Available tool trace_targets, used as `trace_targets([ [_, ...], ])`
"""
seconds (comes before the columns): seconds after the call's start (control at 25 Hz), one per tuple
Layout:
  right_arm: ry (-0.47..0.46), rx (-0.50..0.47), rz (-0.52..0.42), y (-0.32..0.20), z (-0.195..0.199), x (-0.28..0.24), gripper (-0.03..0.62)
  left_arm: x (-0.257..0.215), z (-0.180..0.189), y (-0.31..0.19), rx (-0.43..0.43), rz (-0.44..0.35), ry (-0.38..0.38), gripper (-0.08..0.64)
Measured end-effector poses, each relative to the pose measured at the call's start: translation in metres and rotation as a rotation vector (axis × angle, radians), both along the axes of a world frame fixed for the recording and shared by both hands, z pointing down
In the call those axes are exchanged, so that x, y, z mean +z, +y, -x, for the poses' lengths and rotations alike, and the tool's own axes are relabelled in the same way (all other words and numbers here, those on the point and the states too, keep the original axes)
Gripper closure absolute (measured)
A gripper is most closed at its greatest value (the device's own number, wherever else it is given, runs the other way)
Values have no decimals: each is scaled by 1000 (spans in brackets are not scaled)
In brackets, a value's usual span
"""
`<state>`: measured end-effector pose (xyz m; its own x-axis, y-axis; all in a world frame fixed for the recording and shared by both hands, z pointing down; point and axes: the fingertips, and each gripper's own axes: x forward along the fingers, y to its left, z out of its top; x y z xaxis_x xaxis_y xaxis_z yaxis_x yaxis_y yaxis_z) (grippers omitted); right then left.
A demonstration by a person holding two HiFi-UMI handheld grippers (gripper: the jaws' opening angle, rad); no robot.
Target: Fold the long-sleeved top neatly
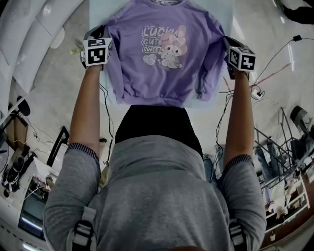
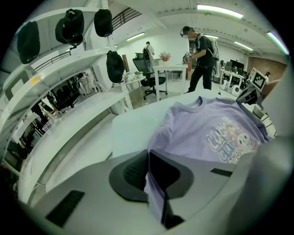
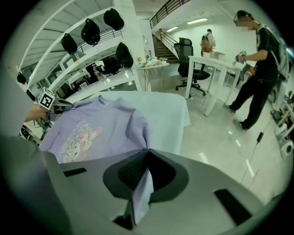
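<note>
On the table [image 1: 100, 12], purple top [image 1: 147, 81] lengthwise, collar farthest (hem nearest)

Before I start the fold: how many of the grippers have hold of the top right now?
2. The left gripper is shut on purple fabric at the top's left side; the right gripper is shut on fabric at its right side. Neither grip is hidden.

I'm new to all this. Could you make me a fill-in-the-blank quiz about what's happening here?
The long-sleeved top is ___ in colour. It lies flat with its print facing ___. The left gripper and right gripper are each shut on one of its long ___. Missing words: purple; up; sleeves.
</note>
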<state>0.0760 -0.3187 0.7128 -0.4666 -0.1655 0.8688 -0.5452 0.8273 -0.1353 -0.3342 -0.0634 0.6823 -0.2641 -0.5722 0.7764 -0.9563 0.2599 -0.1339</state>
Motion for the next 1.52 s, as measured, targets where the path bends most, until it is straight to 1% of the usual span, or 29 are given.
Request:
trace_targets([
  [0.12, 26, -9, -27, -15, -2, 0, 574, 0, 20, -4, 33, 18, -15, 535],
  [0.4, 110, -85, -121, -48, 4, 3, 574, 11, 52, -25, 116, 60, -52, 535],
  [0.56, 110, -81, -132, -64, 10, 21, 574, 22, 69, -30, 184, 95, -81, 535],
  [0.72, 129, -60, -137, -71, 14, 29, 562, 33, 78, -35, 198, 98, -83, 535],
  [0.76, 138, -52, -130, -71, 12, 31, 537, 36, 78, -35, 197, 101, -75, 534],
  [0.8, 147, -44, -123, -69, 11, 32, 489, 38, 76, -35, 195, 105, -62, 526],
  [0.84, 151, -35, -120, -67, 11, 30, 429, 39, 75, -32, 191, 104, -48, 486],
  [0.92, 143, -19, -120, -59, 12, 21, 373, 35, 75, -22, 172, 92, -23, 385],
  [0.96, 135, -14, -120, -56, 11, 17, 342, 31, 75, -15, 156, 79, -9, 354],
  [1.08, 113, -10, -127, -43, 0, -4, 303, 9, 60, 8, 105, 37, 42, 333],
  [1.16, 94, -9, -132, -28, -2, -24, 298, -4, 44, 25, 97, 27, 55, 331],
  [1.24, 69, -11, -124, -8, 1, -37, 298, -15, 30, 43, 108, 27, 63, 331],
  [1.32, 48, -28, -105, 17, 6, -40, 298, -20, 14, 60, 127, 33, 88, 331],
  [1.4, 37, -51, -84, 47, 11, -41, 298, -20, -7, 76, 150, 44, 119, 331],
  [1.52, 21, -69, -60, 90, 16, -46, 298, -15, -38, 97, 189, 54, 141, 331],
])
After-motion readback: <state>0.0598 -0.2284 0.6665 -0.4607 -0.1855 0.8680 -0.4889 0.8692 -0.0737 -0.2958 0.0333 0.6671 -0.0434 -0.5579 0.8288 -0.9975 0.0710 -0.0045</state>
